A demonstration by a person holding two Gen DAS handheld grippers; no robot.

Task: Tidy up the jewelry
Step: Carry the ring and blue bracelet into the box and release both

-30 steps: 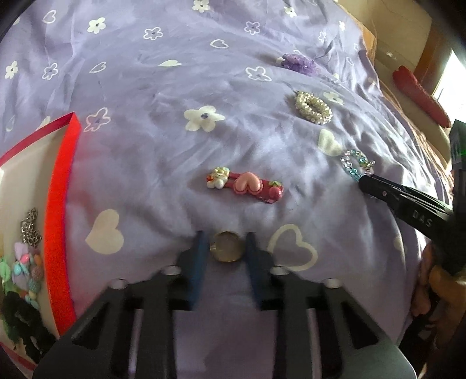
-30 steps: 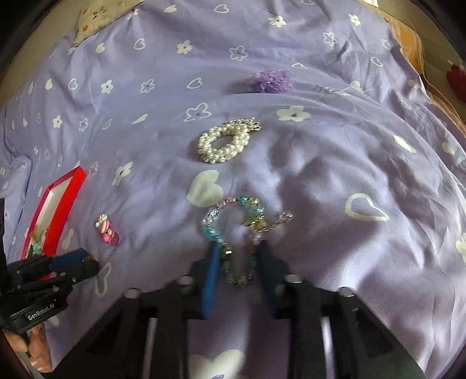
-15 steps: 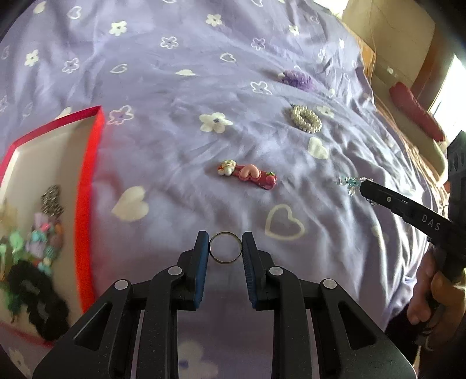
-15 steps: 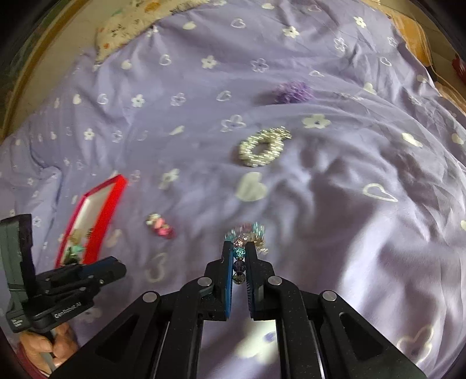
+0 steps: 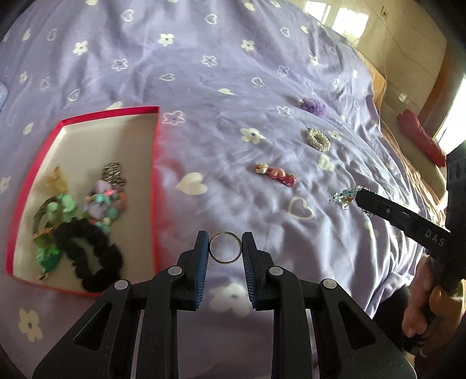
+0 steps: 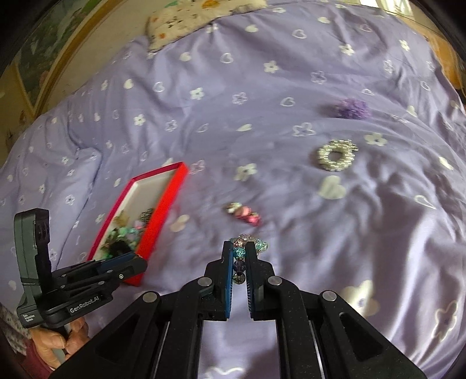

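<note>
My left gripper [image 5: 225,247] is shut on a thin metal ring [image 5: 225,248] and holds it above the purple bedspread, to the right of the red box [image 5: 155,163], which holds several hair ties and trinkets. My right gripper [image 6: 240,252] is shut on a beaded bracelet [image 6: 247,245] of blue, green and purple beads, lifted off the bed; it also shows in the left wrist view [image 5: 345,198]. On the bed lie a pink hair clip [image 5: 275,173], a pearl bracelet [image 5: 319,140] and a purple scrunchie [image 5: 313,105].
The red box [image 6: 163,204] lies left of the right gripper, with the left gripper [image 6: 128,262] in front of it. A patterned pillow [image 6: 201,20] lies at the far edge of the bed. A red object [image 5: 419,140] lies beyond the bed's right side.
Both grippers have risen from the bed, the left with the ring, the right with the beaded bracelet it closed on. The red box has come further into view.
</note>
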